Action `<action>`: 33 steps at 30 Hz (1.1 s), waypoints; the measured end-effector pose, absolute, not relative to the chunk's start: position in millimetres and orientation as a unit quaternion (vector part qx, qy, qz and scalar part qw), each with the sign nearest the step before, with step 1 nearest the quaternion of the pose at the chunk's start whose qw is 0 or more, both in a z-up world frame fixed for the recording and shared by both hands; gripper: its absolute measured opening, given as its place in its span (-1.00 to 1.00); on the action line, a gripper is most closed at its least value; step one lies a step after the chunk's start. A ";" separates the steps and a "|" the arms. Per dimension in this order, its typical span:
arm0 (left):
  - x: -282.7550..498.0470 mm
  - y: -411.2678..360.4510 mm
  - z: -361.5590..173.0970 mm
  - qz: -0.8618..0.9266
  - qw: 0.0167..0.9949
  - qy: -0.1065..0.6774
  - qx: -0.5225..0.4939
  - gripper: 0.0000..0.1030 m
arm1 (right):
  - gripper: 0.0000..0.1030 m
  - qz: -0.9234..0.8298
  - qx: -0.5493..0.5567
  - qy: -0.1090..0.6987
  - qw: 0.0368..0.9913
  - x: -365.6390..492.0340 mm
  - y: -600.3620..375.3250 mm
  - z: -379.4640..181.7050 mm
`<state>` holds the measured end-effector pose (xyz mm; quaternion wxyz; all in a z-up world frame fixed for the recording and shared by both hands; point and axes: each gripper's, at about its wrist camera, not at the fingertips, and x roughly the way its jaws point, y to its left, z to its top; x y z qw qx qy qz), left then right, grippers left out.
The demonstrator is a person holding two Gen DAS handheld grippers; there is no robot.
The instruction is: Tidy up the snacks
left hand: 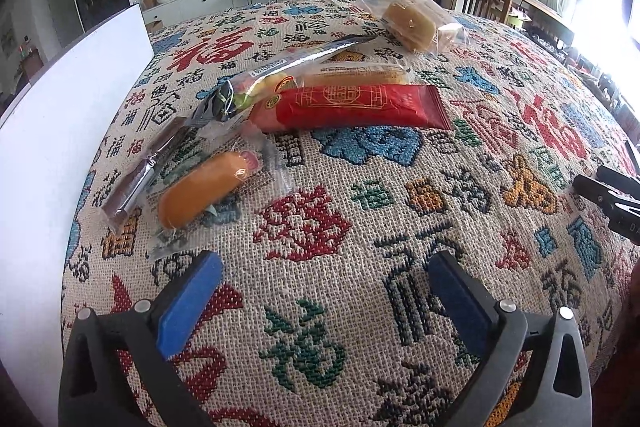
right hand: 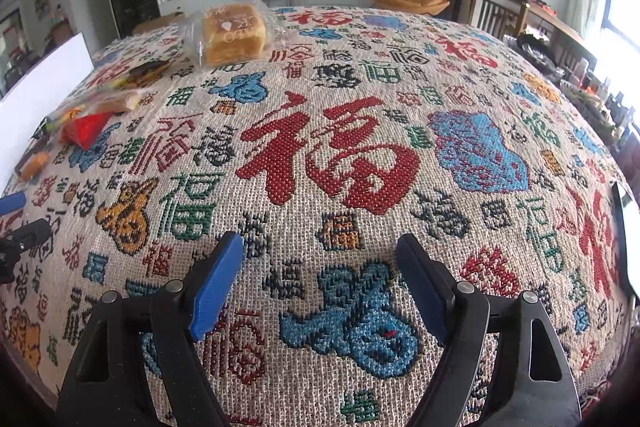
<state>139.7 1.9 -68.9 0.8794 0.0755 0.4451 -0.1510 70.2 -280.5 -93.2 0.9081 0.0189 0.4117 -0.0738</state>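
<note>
1. Left gripper point(left hand: 324, 283): jaws wide apart, nothing between them, only patterned cloth point(left hand: 360, 195) on the bench below.
2. Right gripper point(right hand: 320, 263): jaws also apart and empty over the cloth.
3. Snacks cluster at the left by a white board point(left hand: 72, 99): orange bun in clear wrap point(left hand: 204, 187), dark bar point(left hand: 140, 175), red packet point(left hand: 356, 107), long clear-and-silver pack point(left hand: 296, 71) (overlapping the red one's far edge).
4. Wrapped bread slices point(right hand: 234, 35) lie apart, at the cloth's far side.

red packet point(left hand: 352, 107), wrapped bun point(left hand: 200, 187), flat on cloth
</note>
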 end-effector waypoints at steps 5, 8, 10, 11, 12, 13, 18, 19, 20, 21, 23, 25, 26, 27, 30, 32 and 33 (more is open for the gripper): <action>139.6 1.6 -69.0 -0.151 0.880 0.445 0.075 0.99 | 0.59 -0.074 0.019 0.412 0.908 70.3 -280.5 -93.4; 139.6 1.5 -69.0 -0.151 0.880 0.444 0.075 0.99 | 0.60 -0.074 0.019 0.412 0.908 70.4 -280.2 -93.6; 139.6 1.6 -69.1 -0.151 0.880 0.444 0.075 0.99 | 0.60 -0.074 0.019 0.412 0.908 70.4 -280.3 -93.5; 139.6 1.7 -69.1 -0.151 0.880 0.444 0.075 0.99 | 0.60 -0.074 0.019 0.412 0.908 70.4 -280.8 -93.5; 139.6 1.7 -69.1 -0.151 0.880 0.444 0.075 0.99 | 0.61 -0.074 0.019 0.412 0.908 70.3 -281.2 -93.5; 139.5 1.5 -69.1 -0.151 0.880 0.444 0.075 0.99 | 0.61 -0.074 0.019 0.412 0.908 70.4 -280.3 -93.5; 139.5 1.4 -69.0 -0.151 0.880 0.444 0.075 0.99 | 0.61 -0.074 0.017 0.413 0.907 71.9 -280.5 -94.7; 139.5 1.5 -69.1 -0.151 0.880 0.444 0.075 0.99 | 0.61 -0.074 0.017 0.413 0.907 72.0 -279.7 -94.9; 139.4 1.4 -69.0 -0.151 0.880 0.444 0.075 0.99 | 0.61 -0.074 0.017 0.413 0.907 71.8 -280.1 -94.9; 139.5 1.6 -69.1 -0.151 0.880 0.444 0.075 0.99 | 0.61 -0.074 0.017 0.413 0.907 71.5 -280.3 -94.8; 139.4 1.6 -69.1 -0.151 0.880 0.444 0.075 0.99 | 0.61 -0.074 0.017 0.413 0.907 71.5 -279.7 -94.4; 139.4 1.6 -69.1 -0.151 0.880 0.444 0.075 0.99 | 0.61 -0.074 0.017 0.413 0.907 71.4 -279.9 -94.2; 139.3 1.3 -69.1 -0.151 0.880 0.444 0.075 0.99 | 0.61 -0.074 0.017 0.413 0.907 71.3 -280.1 -94.3; 139.2 1.3 -69.1 -0.151 0.880 0.444 0.075 0.99 | 0.61 -0.074 0.017 0.413 0.907 71.3 -280.4 -94.3; 139.2 1.3 -69.1 -0.151 0.880 0.444 0.075 0.99 | 0.61 -0.074 0.017 0.413 0.907 71.2 -280.4 -94.3; 139.1 1.2 -69.1 -0.151 0.880 0.444 0.075 0.99 | 0.61 -0.074 0.017 0.413 0.907 71.2 -280.1 -94.2; 139.2 1.5 -69.2 -0.151 0.880 0.444 0.075 0.99 | 0.61 -0.074 0.017 0.413 0.907 71.3 -279.9 -94.2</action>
